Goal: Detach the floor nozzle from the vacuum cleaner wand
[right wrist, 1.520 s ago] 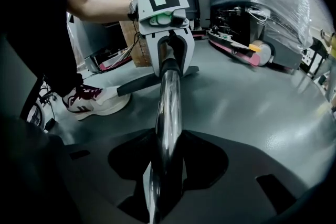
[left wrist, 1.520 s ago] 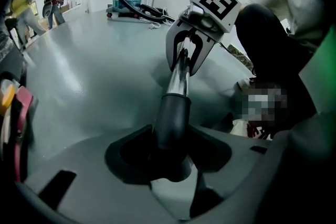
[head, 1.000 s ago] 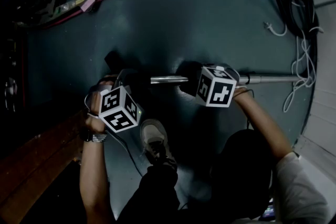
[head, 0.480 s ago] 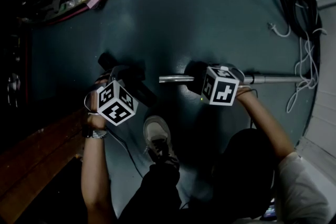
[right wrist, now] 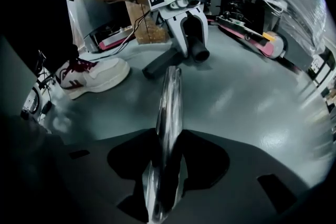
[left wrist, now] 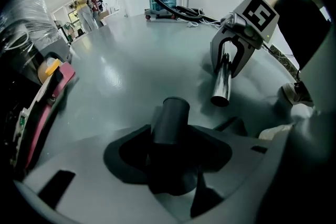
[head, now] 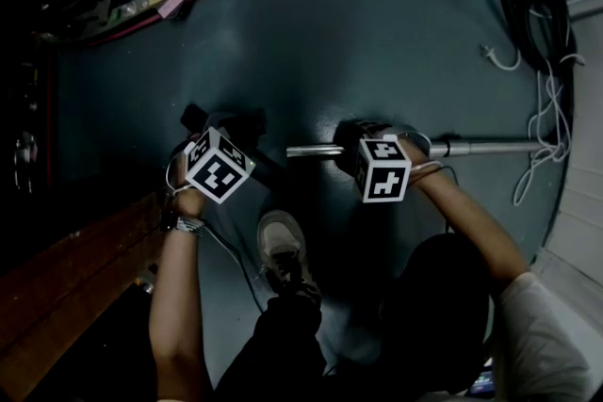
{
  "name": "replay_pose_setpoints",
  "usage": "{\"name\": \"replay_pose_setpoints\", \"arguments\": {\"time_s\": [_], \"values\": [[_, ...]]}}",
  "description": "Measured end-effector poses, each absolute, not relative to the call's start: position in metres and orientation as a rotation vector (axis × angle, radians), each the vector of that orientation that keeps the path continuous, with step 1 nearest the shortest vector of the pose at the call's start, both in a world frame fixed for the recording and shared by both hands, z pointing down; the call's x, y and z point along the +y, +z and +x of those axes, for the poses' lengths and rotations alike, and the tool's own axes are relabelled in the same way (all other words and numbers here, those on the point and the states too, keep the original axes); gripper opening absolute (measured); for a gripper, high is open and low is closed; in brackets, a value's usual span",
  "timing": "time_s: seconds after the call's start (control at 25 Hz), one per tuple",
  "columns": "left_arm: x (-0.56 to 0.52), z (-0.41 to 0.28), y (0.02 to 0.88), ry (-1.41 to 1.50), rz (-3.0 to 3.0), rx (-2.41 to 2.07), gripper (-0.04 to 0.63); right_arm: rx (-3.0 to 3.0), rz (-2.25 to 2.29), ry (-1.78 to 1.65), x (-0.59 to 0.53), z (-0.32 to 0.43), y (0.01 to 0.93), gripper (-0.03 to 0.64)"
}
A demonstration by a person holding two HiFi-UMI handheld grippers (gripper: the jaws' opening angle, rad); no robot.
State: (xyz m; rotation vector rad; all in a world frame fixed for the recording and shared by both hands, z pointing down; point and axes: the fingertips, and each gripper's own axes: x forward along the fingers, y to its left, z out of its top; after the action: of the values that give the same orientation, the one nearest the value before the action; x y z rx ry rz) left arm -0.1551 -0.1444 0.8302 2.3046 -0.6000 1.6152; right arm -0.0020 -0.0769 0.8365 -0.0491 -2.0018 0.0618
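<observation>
You have no words or numbers to read here. Your left gripper (right wrist: 191,42) and your right gripper (left wrist: 229,63) show only black and white square patterns, not letters. The red marks on the shoe (right wrist: 92,73) are too blurry to read.

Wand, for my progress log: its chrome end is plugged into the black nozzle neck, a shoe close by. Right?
Not plugged: the left gripper view shows the chrome wand end apart from the black nozzle neck, bare floor between. The shoe is close by.
</observation>
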Motion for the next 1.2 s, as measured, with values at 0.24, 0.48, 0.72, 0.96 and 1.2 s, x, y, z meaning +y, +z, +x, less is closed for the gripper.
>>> {"name": "replay_pose_setpoints", "arguments": {"time_s": [0.24, 0.48, 0.72, 0.96, 1.2], "values": [[-0.146, -0.154, 0.84, 1.578, 2.29, -0.634, 0.214, -2.005, -0.046, 0.057, -0.079, 0.002, 0.84, 0.173], [-0.149, -0.153, 0.843, 1.475, 2.327, -0.702, 0.23, -2.005, -0.061, 0.019, -0.08, 0.009, 0.841, 0.186], [-0.143, -0.148, 0.838, 1.422, 2.386, -0.672, 0.262, -2.039, -0.031, 0.043, -0.085, 0.017, 0.832, 0.216], [-0.151, -0.144, 0.811, 1.273, 2.427, -0.767, 0.261, -2.136, 0.032, 0.08, -0.096, 0.019, 0.806, 0.218], [-0.163, -0.145, 0.78, 1.094, 2.464, -0.907, 0.219, -2.319, 0.22, 0.183, -0.117, 0.018, 0.773, 0.184]]}}
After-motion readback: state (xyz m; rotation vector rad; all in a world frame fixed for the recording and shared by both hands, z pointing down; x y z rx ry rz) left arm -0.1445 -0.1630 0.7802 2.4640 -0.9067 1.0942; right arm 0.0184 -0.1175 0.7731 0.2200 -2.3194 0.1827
